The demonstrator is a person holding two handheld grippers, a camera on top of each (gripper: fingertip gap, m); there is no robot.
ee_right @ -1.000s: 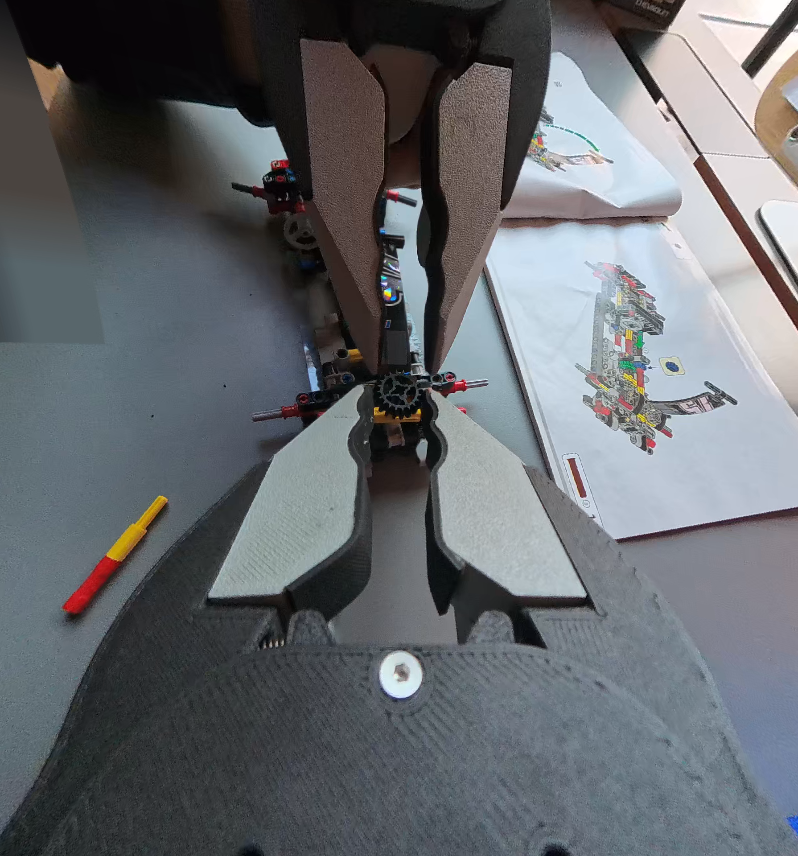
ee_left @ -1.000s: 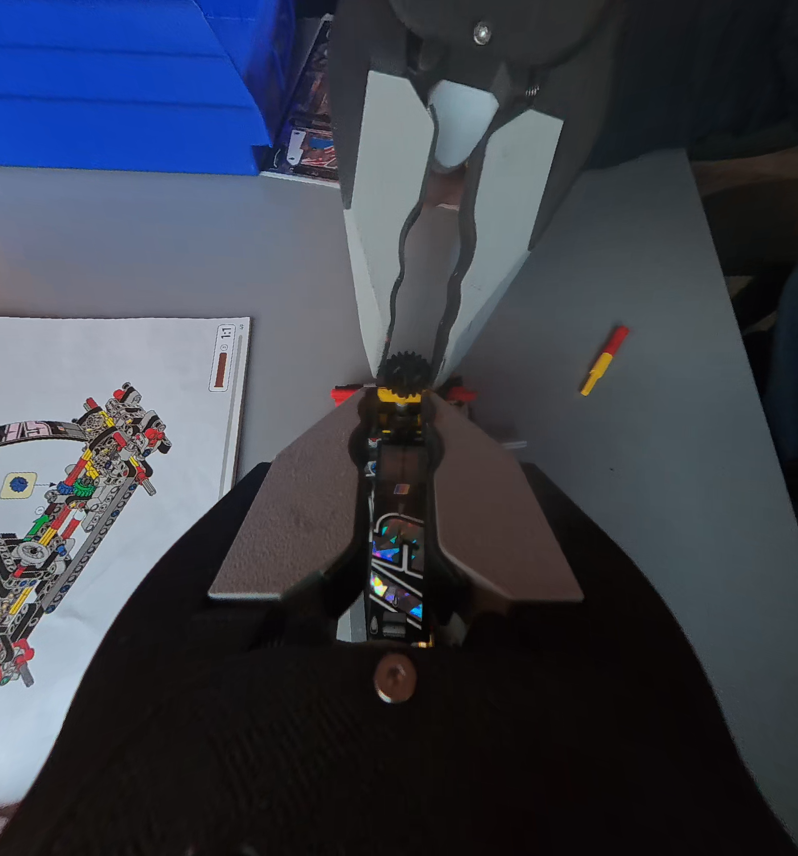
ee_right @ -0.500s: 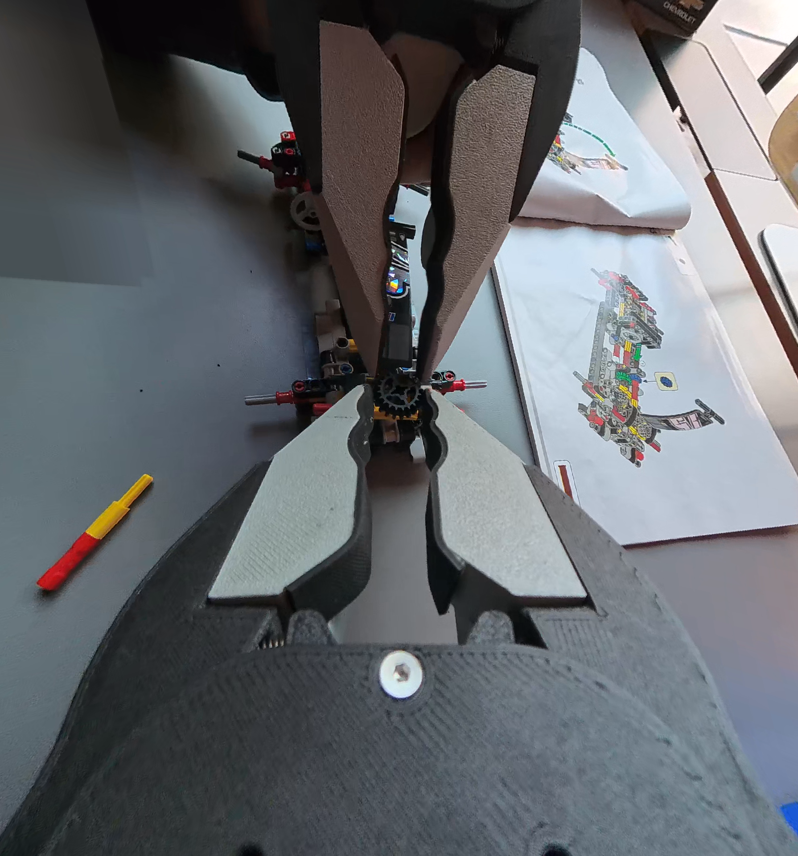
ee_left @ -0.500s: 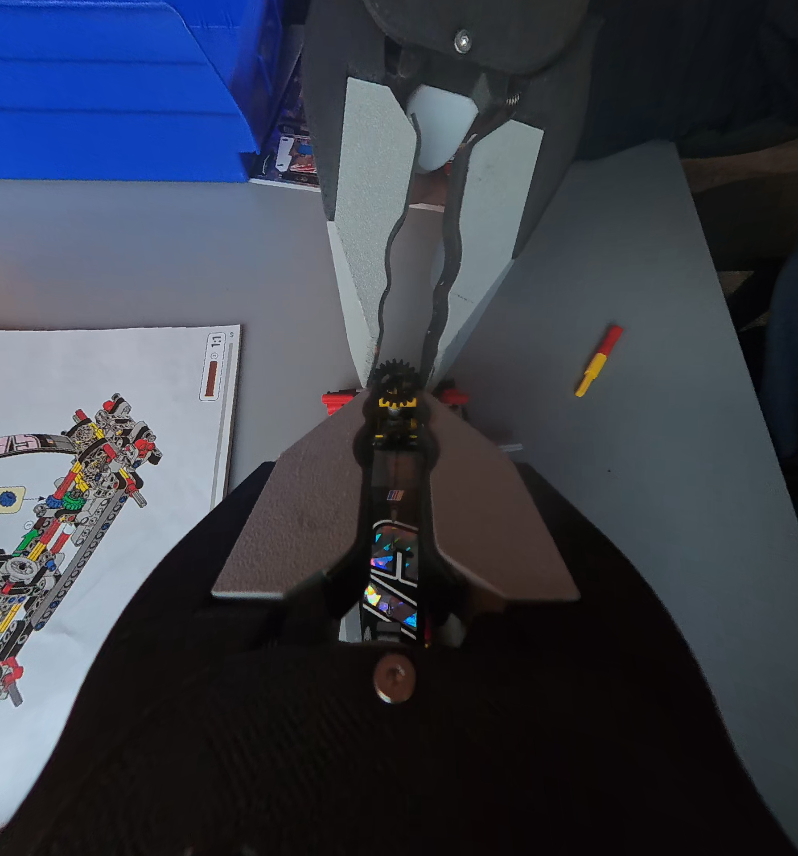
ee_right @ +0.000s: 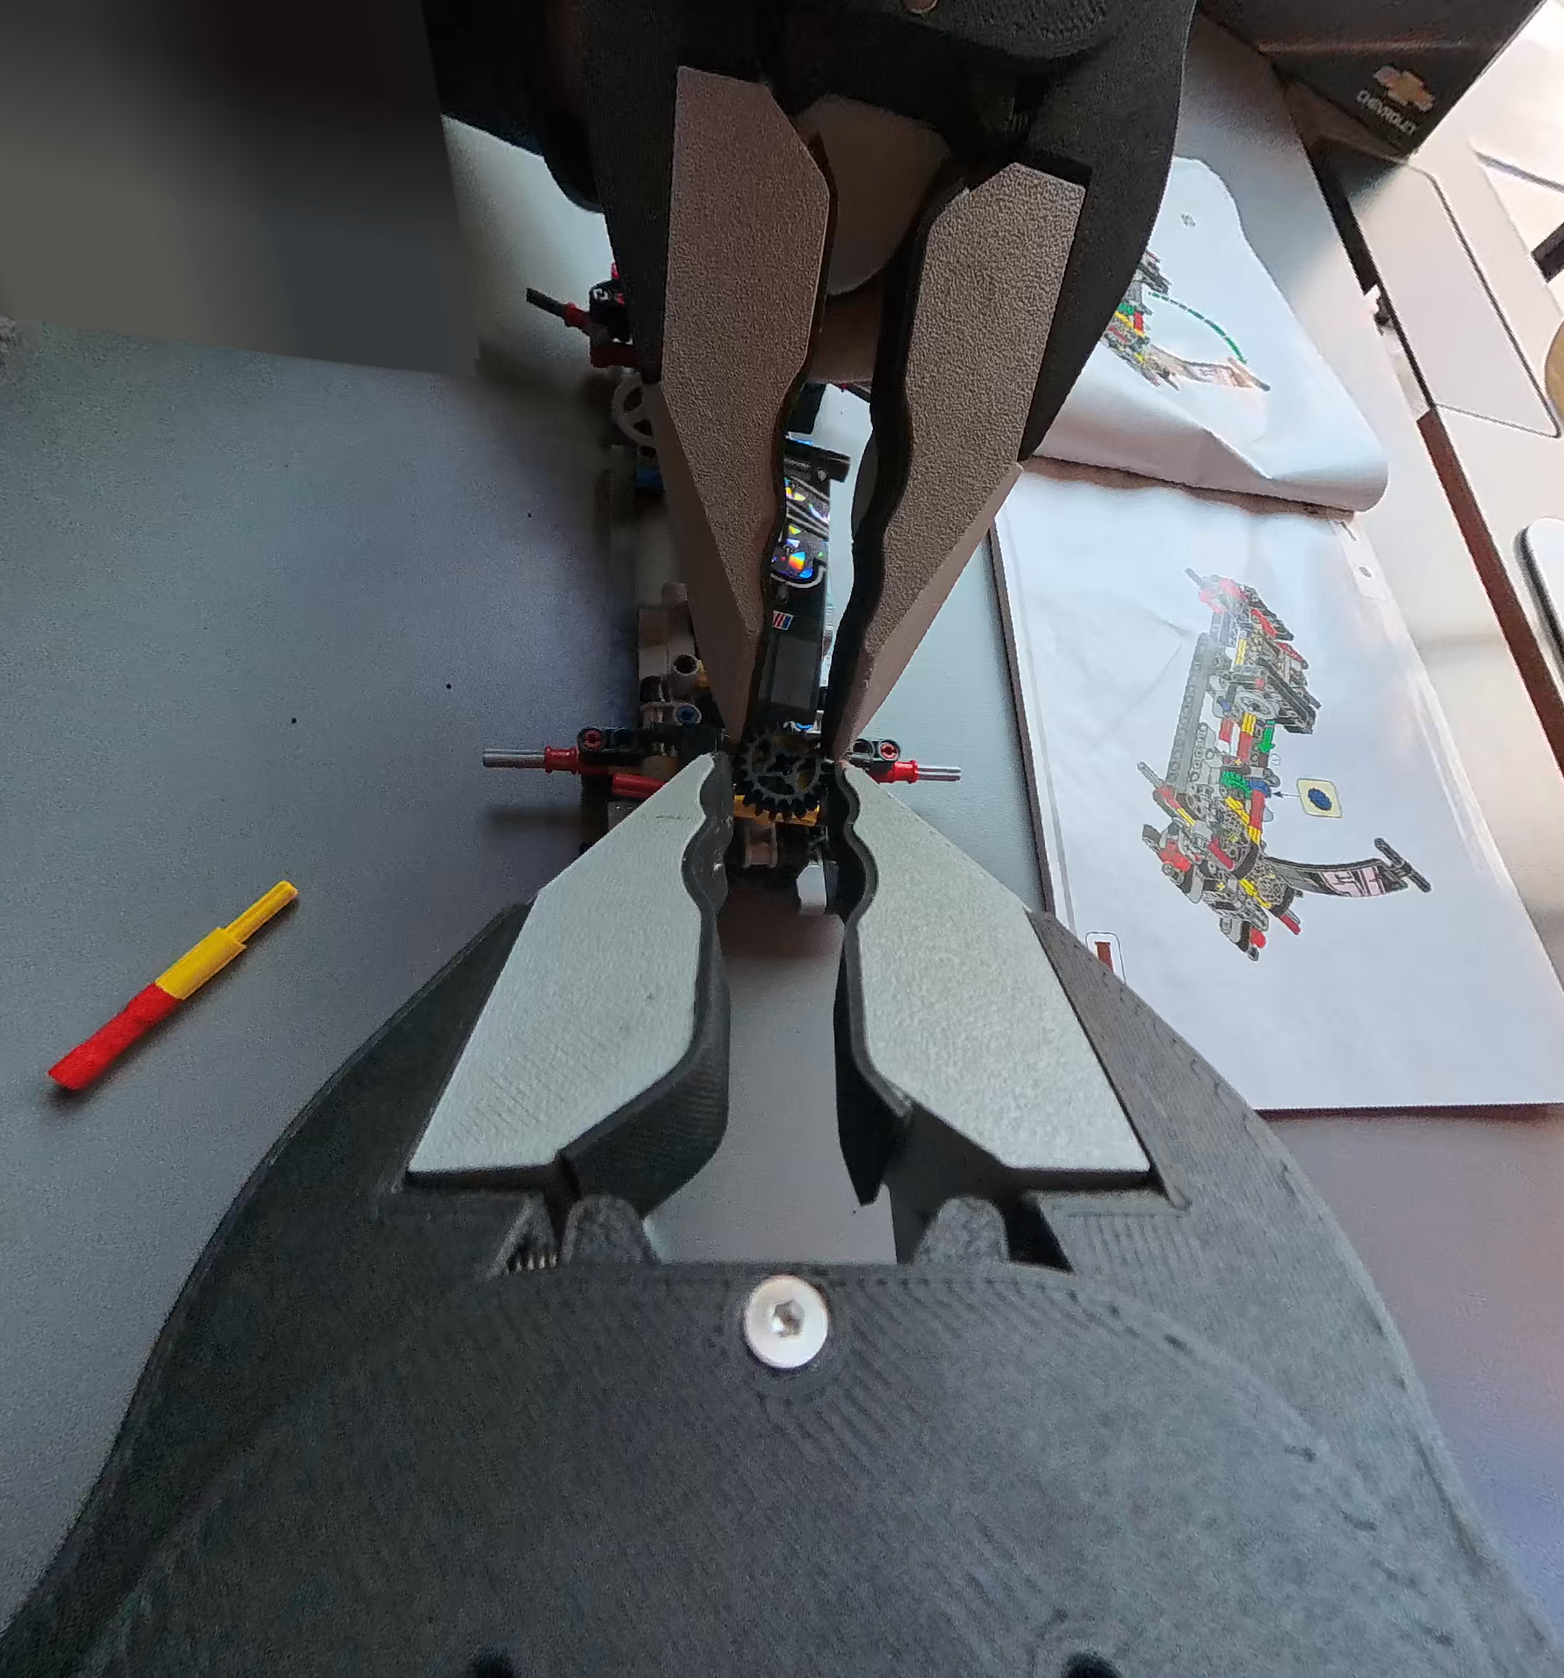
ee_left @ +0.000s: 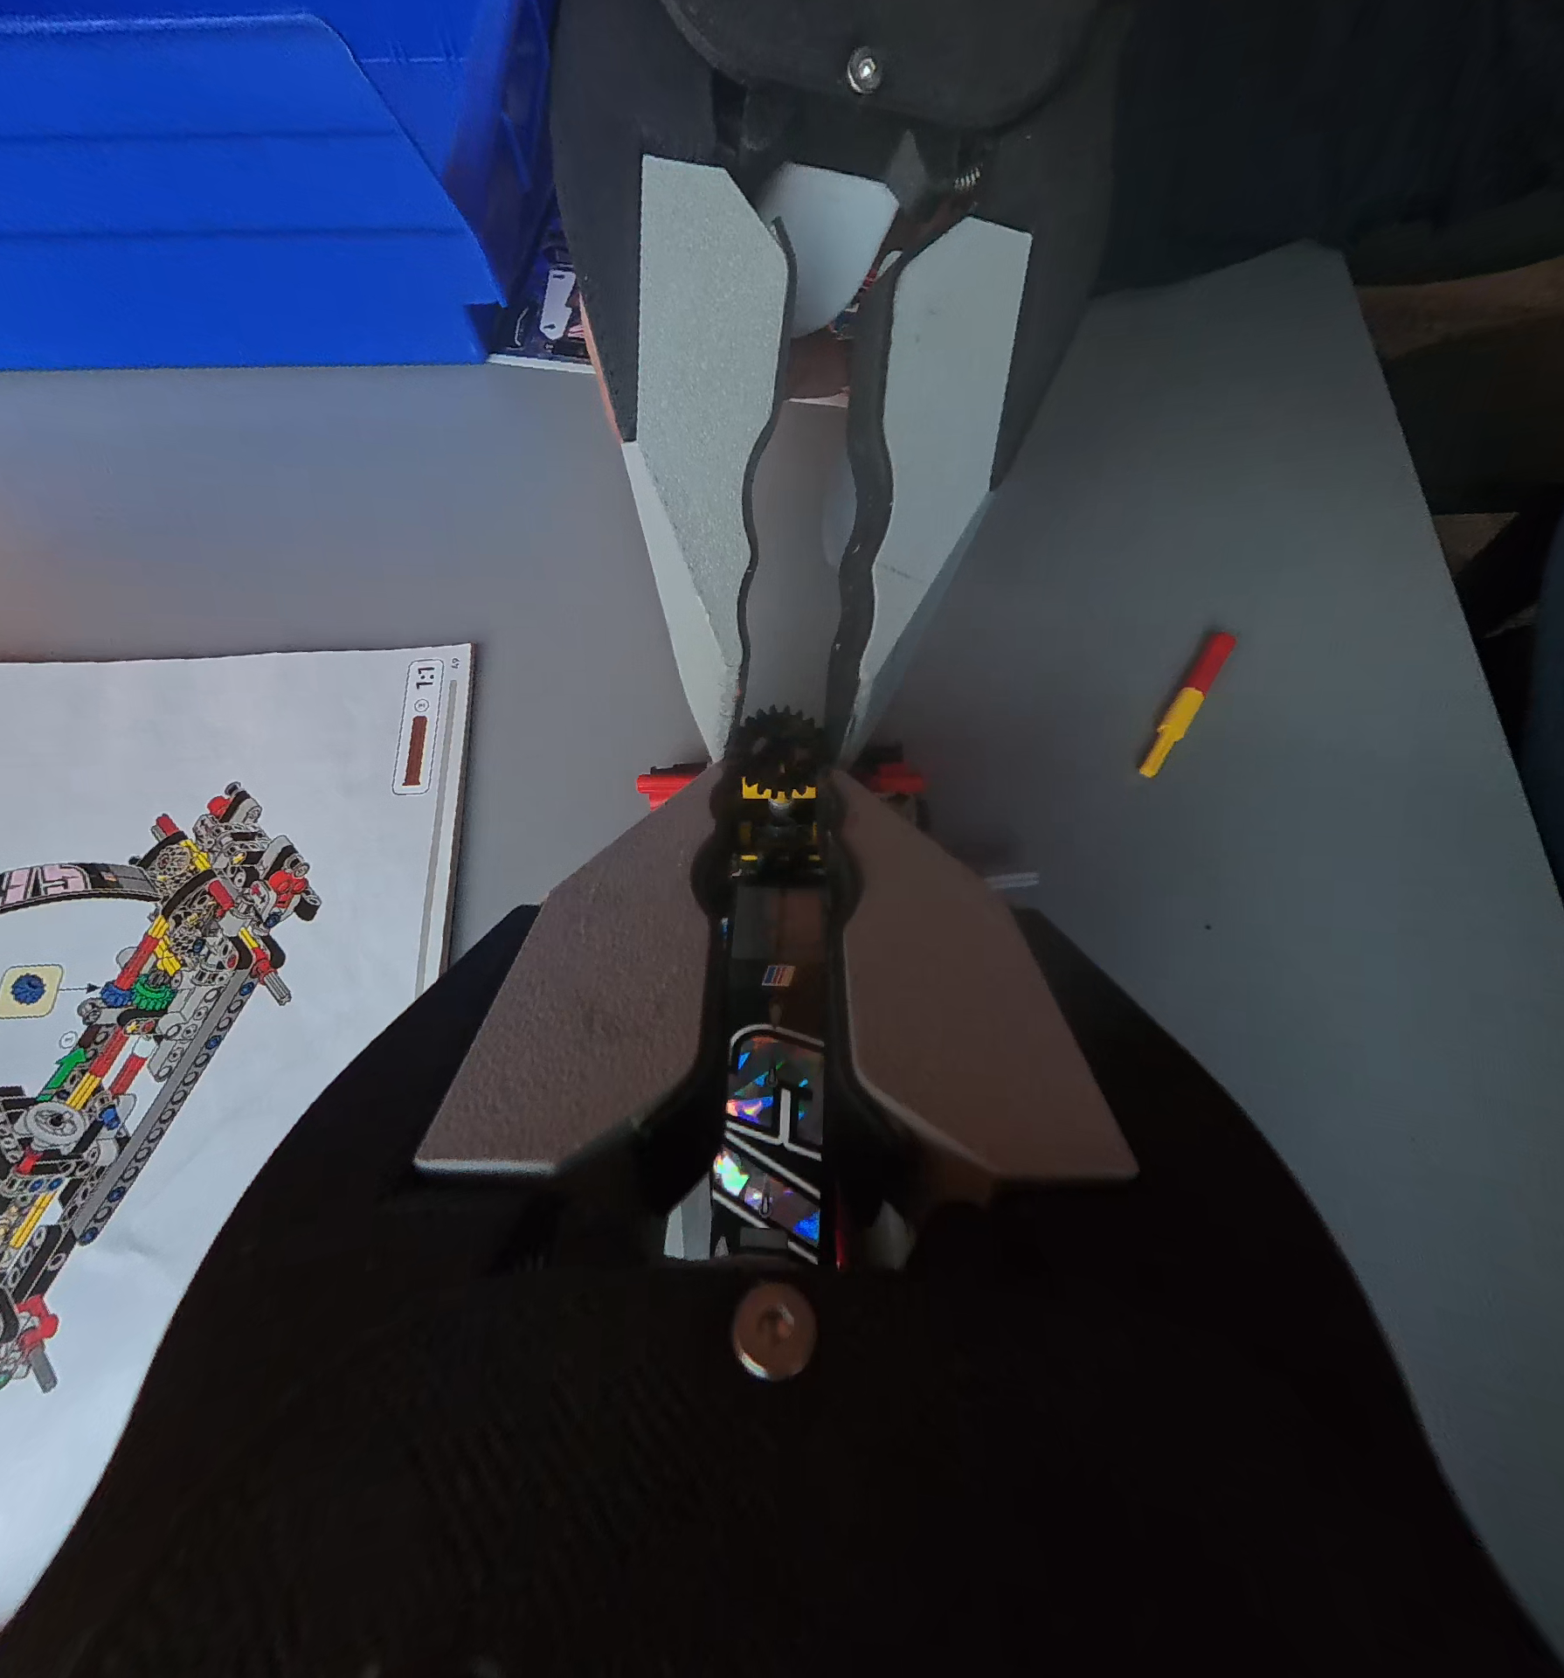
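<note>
While the right claw grips the black gear and the left claw clamps the brick model, a skewed push could pop the gear off.

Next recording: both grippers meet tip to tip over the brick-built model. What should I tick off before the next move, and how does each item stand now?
1. Black gear sits between the right gripper's fingertips, pads against its teeth: ok.
2. Left gripper is closed on the model's black panel: ok.
3. Gear seated on its axle: cannot tell, the hub is hidden.
4. Room between the two grippers' tips: not ok, they almost touch at the gear.
5. Red-and-yellow pin lies loose on the grey table, clear of both grippers: ok.
6. Instruction booklet lies open beside the model: ok.
</note>
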